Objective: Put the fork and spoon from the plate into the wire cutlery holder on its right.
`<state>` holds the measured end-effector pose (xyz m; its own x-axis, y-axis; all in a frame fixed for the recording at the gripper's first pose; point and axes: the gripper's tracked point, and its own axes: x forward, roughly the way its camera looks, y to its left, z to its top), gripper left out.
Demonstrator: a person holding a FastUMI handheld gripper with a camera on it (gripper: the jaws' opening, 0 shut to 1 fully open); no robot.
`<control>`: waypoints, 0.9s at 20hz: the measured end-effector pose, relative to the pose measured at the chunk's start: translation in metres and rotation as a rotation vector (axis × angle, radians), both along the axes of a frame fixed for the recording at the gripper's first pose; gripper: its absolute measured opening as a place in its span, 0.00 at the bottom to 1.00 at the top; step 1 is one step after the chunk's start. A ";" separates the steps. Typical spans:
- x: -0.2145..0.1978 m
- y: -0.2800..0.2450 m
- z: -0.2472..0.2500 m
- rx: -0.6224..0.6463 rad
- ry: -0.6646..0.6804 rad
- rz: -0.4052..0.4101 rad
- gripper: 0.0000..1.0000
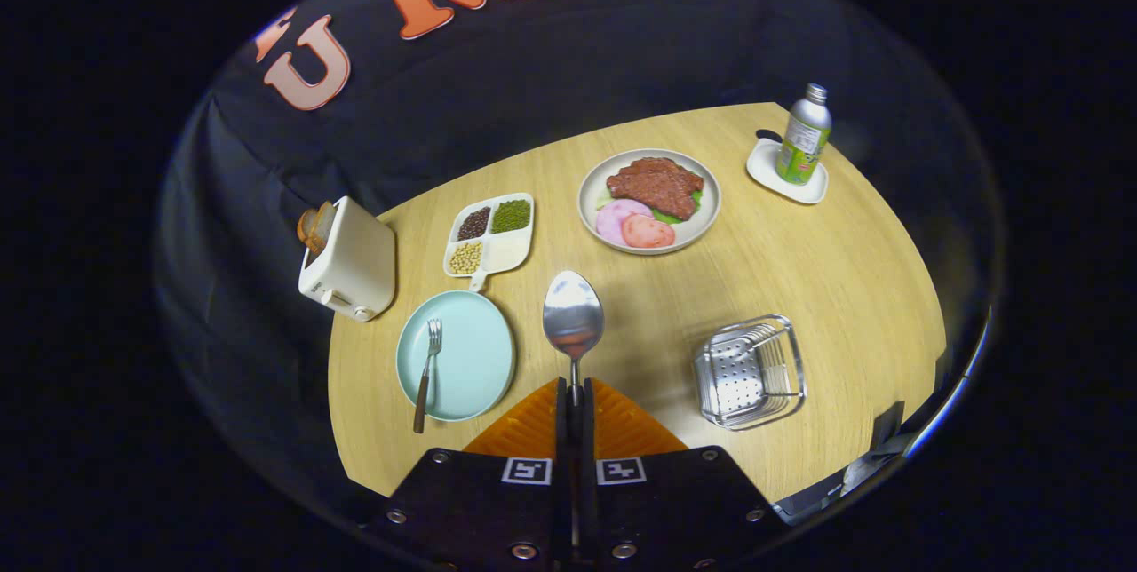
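The round wooden table [799,288] carries the scene, and the pale blue plate [466,359] serves as the anchor for everything else. Just beyond the plate sits a white divided dish [520,248] with dark beans, green beans and yellow beans in three of its sections. To the plate's left and a little beyond stands a cream toaster [351,266] with a slice of bread [315,226] poking from its slot. Farther off, beyond and to the right of the plate, a beige plate of meat [648,199] holds a brown cutlet, pink slices and a bit of green leaf, and well beyond that a metal bottle [804,135] stands upright on a small white tray [768,168]. Nothing lies between the plate and the wire cutlery holder [751,372], which rests on the table to the plate's right, well apart from it, with nothing in it. The fork [426,372] lies on the plate's left side, tines away, its brown handle hanging past the near rim. The claw [573,403] is pinched tight on the handle of the spoon [573,319], whose shiny bowl stands up just ahead of the orange fingers [533,425], held above the table just right of the plate.
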<state>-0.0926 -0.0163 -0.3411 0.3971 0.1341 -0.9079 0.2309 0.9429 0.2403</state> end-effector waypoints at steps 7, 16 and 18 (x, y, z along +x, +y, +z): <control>-0.047 -0.068 -0.012 -0.014 0.074 -0.072 0.04; -0.066 -0.102 -0.033 -0.027 0.144 -0.025 0.08; -0.052 -0.114 -0.026 -0.028 0.087 -0.009 0.10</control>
<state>-0.1443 -0.1299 -0.3666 0.3179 0.1047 -0.9423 0.2583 0.9467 0.1923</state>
